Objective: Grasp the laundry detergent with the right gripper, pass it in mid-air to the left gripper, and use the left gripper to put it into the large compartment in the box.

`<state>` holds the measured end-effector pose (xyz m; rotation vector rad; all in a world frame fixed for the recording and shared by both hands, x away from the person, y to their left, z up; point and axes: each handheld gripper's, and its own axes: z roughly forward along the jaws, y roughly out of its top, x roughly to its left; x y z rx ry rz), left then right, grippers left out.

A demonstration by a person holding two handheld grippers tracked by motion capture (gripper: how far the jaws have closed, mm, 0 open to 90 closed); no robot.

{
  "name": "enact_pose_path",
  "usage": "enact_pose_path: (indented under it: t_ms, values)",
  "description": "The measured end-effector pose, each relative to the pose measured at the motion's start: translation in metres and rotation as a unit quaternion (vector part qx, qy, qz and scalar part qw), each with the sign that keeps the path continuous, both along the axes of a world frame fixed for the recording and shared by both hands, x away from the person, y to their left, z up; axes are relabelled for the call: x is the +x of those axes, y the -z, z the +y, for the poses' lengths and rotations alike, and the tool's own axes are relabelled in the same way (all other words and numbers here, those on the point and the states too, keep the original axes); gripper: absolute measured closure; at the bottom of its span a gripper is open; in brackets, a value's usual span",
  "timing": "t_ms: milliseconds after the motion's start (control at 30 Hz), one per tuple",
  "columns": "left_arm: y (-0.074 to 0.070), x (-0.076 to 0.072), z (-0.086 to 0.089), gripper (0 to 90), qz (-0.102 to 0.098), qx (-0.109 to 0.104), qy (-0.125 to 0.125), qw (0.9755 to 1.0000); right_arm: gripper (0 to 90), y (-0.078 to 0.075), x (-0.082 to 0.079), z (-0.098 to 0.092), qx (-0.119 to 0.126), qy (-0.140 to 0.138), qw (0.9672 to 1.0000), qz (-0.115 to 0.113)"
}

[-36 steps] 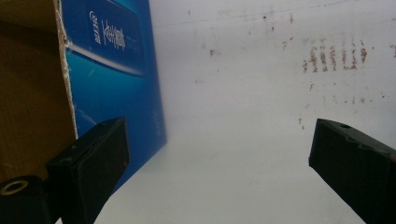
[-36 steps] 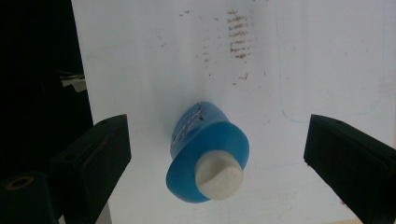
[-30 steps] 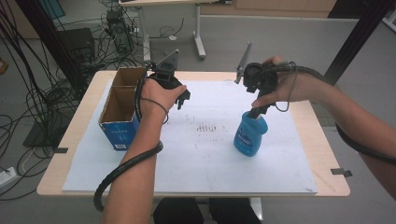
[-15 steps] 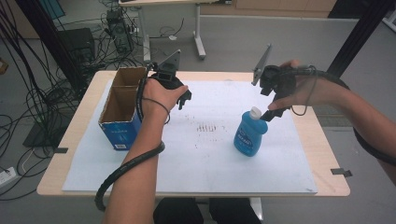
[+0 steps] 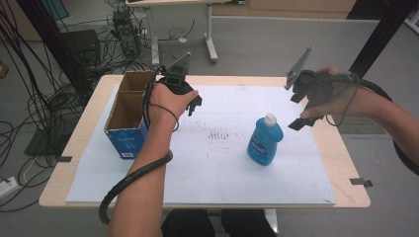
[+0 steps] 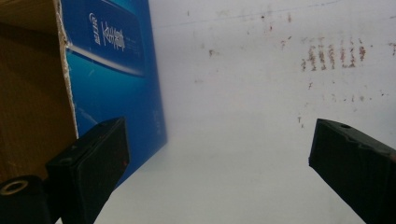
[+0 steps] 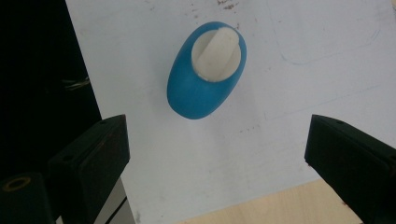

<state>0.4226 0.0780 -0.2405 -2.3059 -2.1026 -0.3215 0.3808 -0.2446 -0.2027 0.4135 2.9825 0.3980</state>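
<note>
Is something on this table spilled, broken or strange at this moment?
Nothing is spilled. The blue bottle stands upright with its white cap on. The one odd thing is a patch of small reddish-brown marks on the white sheet, between the bottle and the open cardboard box; they look like old stains.

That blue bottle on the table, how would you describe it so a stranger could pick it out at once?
Start at the wooden table and the big white sheet covering most of it. The blue bottle stands upright on the sheet's right half, just below the right gripper, whose jaws are open. Its white cap and rounded plastic body set it apart from the open blue cardboard box at the sheet's left edge.
</note>
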Motion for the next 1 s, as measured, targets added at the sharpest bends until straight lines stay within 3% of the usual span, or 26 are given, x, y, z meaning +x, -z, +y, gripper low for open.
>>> enact_pose_path:
  t_ms: [300, 533, 633, 700, 833, 1000]
  values:
    - [0.001, 0.000, 0.000, 5.7, 0.002, -0.001, 0.002, 1.0000, 6.2, 0.007, -0.006, -0.015, -0.005, 0.019, 0.9998, -0.007]
    - [0.003, -0.001, 0.002, 5.7, -0.001, -0.003, 0.001, 1.0000, 6.4, 0.012, -0.012, -0.024, 0.016, 0.032, 0.9992, -0.018]
    - [0.004, -0.002, 0.003, 5.7, 0.000, -0.003, 0.000, 1.0000, 5.8, 0.018, -0.016, -0.030, 0.018, 0.046, 0.9981, -0.037]
    - [0.004, -0.002, 0.003, 5.7, 0.001, -0.003, 0.001, 1.0000, 6.1, 0.021, -0.018, -0.032, 0.027, 0.047, 0.9979, -0.036]
    - [0.006, -0.003, 0.003, 5.7, 0.003, -0.002, 0.002, 1.0000, 5.5, 0.039, -0.023, -0.043, 0.068, 0.074, 0.9945, -0.026]
    - [0.005, -0.004, 0.001, 5.7, 0.001, -0.003, 0.003, 1.0000, 5.2, 0.056, -0.028, -0.047, 0.084, 0.091, 0.9920, -0.026]
